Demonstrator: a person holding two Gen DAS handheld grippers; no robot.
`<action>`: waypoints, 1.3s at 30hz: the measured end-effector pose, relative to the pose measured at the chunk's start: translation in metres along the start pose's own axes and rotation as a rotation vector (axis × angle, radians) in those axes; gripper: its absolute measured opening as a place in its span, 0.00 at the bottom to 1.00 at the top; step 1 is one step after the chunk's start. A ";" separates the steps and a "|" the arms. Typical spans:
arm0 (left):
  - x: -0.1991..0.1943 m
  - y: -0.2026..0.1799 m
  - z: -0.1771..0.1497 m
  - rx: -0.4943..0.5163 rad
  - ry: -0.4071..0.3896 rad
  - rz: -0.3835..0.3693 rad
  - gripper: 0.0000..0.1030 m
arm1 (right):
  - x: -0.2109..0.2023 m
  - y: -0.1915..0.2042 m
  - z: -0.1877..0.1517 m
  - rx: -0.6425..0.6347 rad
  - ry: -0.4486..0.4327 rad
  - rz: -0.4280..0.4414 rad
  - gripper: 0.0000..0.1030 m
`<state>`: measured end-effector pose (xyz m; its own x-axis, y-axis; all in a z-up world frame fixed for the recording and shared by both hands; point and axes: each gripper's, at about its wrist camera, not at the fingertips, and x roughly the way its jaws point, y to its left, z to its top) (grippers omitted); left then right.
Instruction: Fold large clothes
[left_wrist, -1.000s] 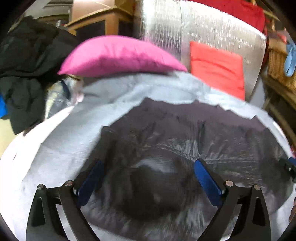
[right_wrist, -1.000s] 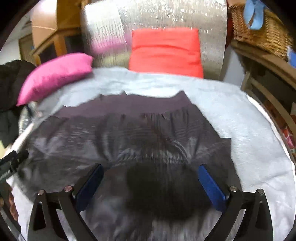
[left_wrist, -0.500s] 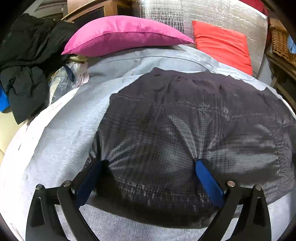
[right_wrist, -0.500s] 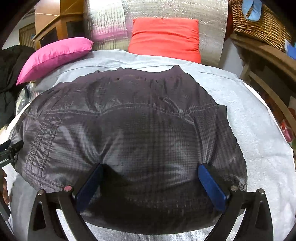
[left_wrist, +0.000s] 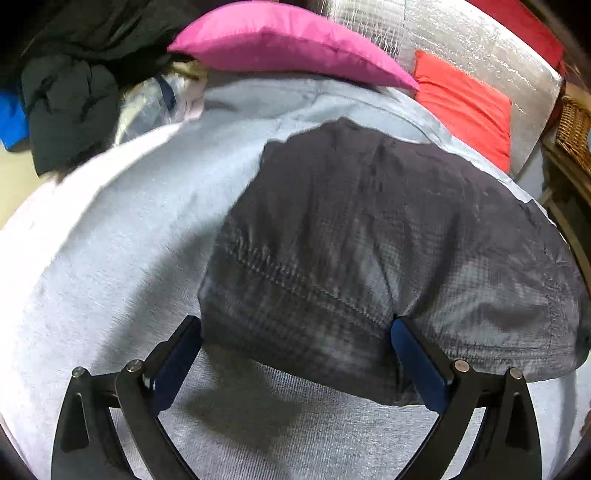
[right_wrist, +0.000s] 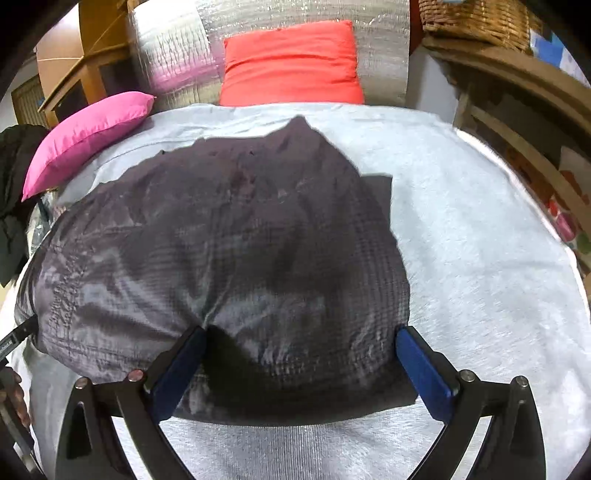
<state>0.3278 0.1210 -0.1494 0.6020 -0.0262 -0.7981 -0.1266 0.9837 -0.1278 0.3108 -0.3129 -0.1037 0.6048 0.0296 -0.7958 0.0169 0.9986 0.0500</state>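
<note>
Bedding first: pale grey fleece blanket (right_wrist: 480, 236) covers the whole work surface, filling most of both wrist views. On it, a dark grey checked garment (right_wrist: 236, 258), folded over on itself, near edge toward the cameras, far edge pointing at the pillows. Thin fabric, stitched seam visible in the left view (left_wrist: 295, 284). A flat dark flap shows at its right side on the blanket.

Behind the blanket: silver quilted foil panel (right_wrist: 380, 44) standing upright, red cushion (right_wrist: 291, 70) leaning against it. Pink pillow (left_wrist: 288, 48) at the far left corner of the blanket. Black clothing heap (left_wrist: 70, 96) off the left edge, beside clear plastic wrapping. Wicker basket (right_wrist: 476, 18) on a wooden shelf at right.

Left gripper (left_wrist: 295, 350): jaws spread wide, the garment's near left edge lying between the blue pads; nothing clamped.

Right gripper (right_wrist: 299, 354): likewise wide apart, straddling the near right edge; fabric drapes between the fingers, not pinched. Both views are motion-blurred.
</note>
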 end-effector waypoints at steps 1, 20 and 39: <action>-0.008 -0.004 0.001 0.025 -0.032 0.024 0.98 | -0.005 0.000 0.003 -0.001 -0.017 0.005 1.00; -0.007 -0.068 0.003 0.165 -0.117 0.068 0.98 | 0.020 0.018 0.012 -0.047 -0.036 0.042 1.00; 0.001 -0.070 0.002 0.212 -0.096 0.062 0.99 | 0.026 0.012 0.007 -0.046 -0.017 0.039 1.00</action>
<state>0.3384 0.0529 -0.1402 0.6719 0.0429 -0.7394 -0.0036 0.9985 0.0547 0.3318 -0.3006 -0.1194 0.6175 0.0680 -0.7836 -0.0433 0.9977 0.0525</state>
